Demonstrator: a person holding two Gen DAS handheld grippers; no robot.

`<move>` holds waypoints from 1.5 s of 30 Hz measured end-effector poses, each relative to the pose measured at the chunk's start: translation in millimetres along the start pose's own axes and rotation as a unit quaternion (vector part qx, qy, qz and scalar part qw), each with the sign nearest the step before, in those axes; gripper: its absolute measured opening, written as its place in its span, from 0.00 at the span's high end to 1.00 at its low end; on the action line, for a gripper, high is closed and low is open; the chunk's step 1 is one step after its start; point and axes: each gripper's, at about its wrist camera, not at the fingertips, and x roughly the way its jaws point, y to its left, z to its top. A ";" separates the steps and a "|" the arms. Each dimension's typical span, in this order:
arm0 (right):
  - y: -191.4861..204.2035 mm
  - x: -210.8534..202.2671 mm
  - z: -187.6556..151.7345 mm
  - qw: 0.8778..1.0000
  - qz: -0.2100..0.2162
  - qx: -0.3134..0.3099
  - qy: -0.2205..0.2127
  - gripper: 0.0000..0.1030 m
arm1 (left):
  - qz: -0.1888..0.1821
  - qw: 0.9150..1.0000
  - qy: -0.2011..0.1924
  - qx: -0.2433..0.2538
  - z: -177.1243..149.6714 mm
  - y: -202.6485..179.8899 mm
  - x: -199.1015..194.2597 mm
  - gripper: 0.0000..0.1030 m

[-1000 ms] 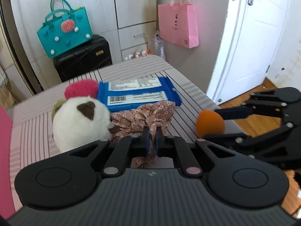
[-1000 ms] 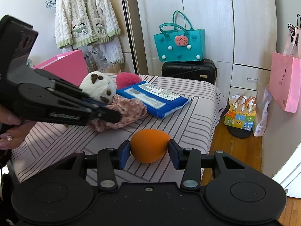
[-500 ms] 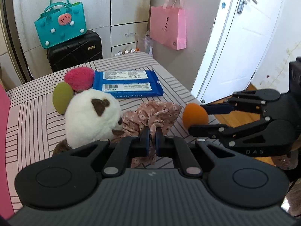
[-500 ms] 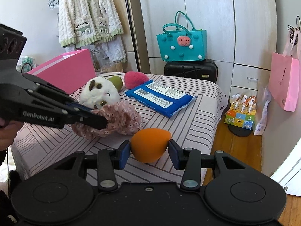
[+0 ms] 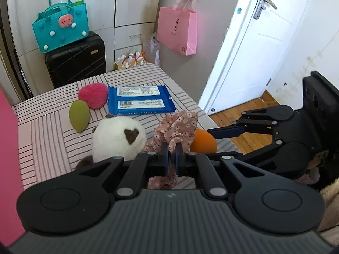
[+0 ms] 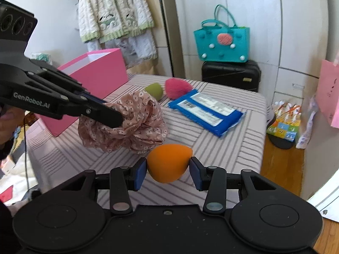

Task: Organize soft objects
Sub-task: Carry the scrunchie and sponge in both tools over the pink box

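My left gripper [image 5: 172,155] is shut on a pink floral fabric scrunchie [image 5: 178,127] and holds it lifted above the striped table [image 5: 46,131]; it also shows in the right wrist view [image 6: 131,124]. My right gripper [image 6: 168,170] is shut on an orange sponge egg [image 6: 168,163], held above the table's near edge. A white plush toy [image 5: 118,139] sits on the table to the left of the scrunchie. A green sponge egg [image 5: 78,115] and a pink fuzzy puff [image 5: 93,95] lie further back.
A blue wipes pack [image 5: 139,102] lies at the table's far right. An open pink box [image 6: 95,78] stands on the table's left side. A black suitcase [image 5: 76,63] with a teal bag [image 5: 61,29] stands behind. A pink bag [image 5: 178,32] hangs on the wall.
My left gripper has lifted the scrunchie up and pulled back from the table, away from the plush toy. My right gripper has risen a little with the orange sponge.
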 end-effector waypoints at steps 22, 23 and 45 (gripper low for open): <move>83.0 -17.8 39.3 0.994 0.062 -0.062 0.068 0.53 | 0.014 0.997 0.077 0.009 -39.4 20.3 -76.1 0.95; 87.9 -20.0 42.1 0.993 0.066 -0.068 0.068 0.53 | 0.014 0.997 0.076 0.008 -40.9 20.6 -79.4 0.95; 174.9 -35.6 106.7 0.980 0.128 -0.150 0.038 0.53 | 0.077 0.996 -0.037 -0.033 -65.2 59.0 -199.1 0.95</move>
